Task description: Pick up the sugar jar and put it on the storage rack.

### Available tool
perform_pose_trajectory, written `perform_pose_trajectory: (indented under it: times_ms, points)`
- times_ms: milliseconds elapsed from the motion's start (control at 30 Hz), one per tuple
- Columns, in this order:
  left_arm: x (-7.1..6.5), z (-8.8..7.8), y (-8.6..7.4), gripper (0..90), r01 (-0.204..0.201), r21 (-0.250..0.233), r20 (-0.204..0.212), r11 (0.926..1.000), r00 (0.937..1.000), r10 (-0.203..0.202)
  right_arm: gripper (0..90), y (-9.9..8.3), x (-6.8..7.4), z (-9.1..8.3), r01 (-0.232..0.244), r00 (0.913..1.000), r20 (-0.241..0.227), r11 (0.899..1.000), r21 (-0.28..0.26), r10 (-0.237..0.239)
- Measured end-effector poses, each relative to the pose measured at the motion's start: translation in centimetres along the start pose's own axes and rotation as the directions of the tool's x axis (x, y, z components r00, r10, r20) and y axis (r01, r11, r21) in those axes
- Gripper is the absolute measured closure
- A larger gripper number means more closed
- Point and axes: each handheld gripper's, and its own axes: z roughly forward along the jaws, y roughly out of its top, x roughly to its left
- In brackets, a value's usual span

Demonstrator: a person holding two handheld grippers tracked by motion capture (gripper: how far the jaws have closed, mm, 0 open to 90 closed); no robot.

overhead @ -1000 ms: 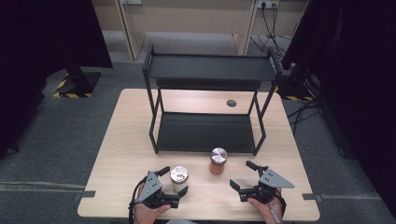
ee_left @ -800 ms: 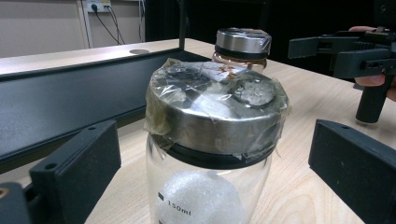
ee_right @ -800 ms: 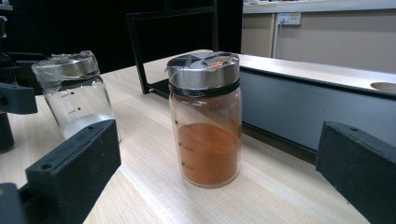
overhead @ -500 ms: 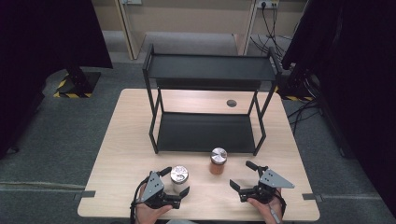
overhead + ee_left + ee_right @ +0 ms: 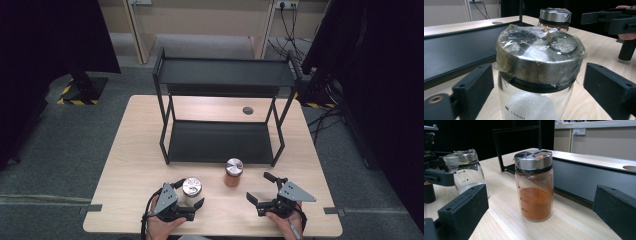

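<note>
A clear glass jar (image 5: 192, 187) with a steel lid under plastic wrap and white powder inside (image 5: 539, 65) stands near the table's front edge. My left gripper (image 5: 191, 194) straddles it. Its jaws have just been closing, and a gap still shows on each side of the jar in the left gripper view. A second jar (image 5: 233, 172) holding orange powder (image 5: 535, 187) stands to the right, in front of the rack. My right gripper (image 5: 257, 187) is open and points at the orange jar from a short way off.
A black two-level metal rack (image 5: 220, 142) stands mid-table behind the jars, its lower shelf (image 5: 579, 173) close to the orange jar. A round cable hole (image 5: 248, 110) lies in the tabletop behind it. The light wooden table (image 5: 130, 150) has bare room on both sides.
The left gripper's jaws have drawn in closer to the clear jar. Both hands and both jars have stayed in place.
</note>
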Motion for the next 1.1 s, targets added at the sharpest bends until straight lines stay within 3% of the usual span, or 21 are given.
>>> perform_pose_trajectory:
  times_ms: [200, 500, 933, 1100]
  points:
    - [-0.02, 0.16, 0.17, 15.7, 0.002, 0.015, -0.008, 0.9999, 1.0, -0.002, 0.4, -0.02, -0.02, -0.02, 0.004, 1.0, 0.0, 1.0, -0.004, -0.004]
    - [-0.03, 0.18, 0.52, 30.2, -0.009, 0.037, -0.02, 0.9993, 0.9997, 0.01, 0.4, -0.03, 0.0, -0.08, 0.004, 1.0, 0.002, 1.0, -0.007, -0.004]
    - [-0.41, 0.14, 0.53, 31.1, -0.023, 0.035, -0.033, 0.9991, 0.9992, 0.024, 0.4, -0.06, 0.02, 0.0, 0.003, 1.0, -0.004, 1.0, -0.009, -0.003]
    - [-0.11, 0.03, 0.7, 31.2, -0.001, 0.037, -0.005, 0.9993, 1.0, 0.001, 0.4, -0.09, 0.01, -0.02, 0.002, 1.0, -0.004, 1.0, -0.012, -0.002]
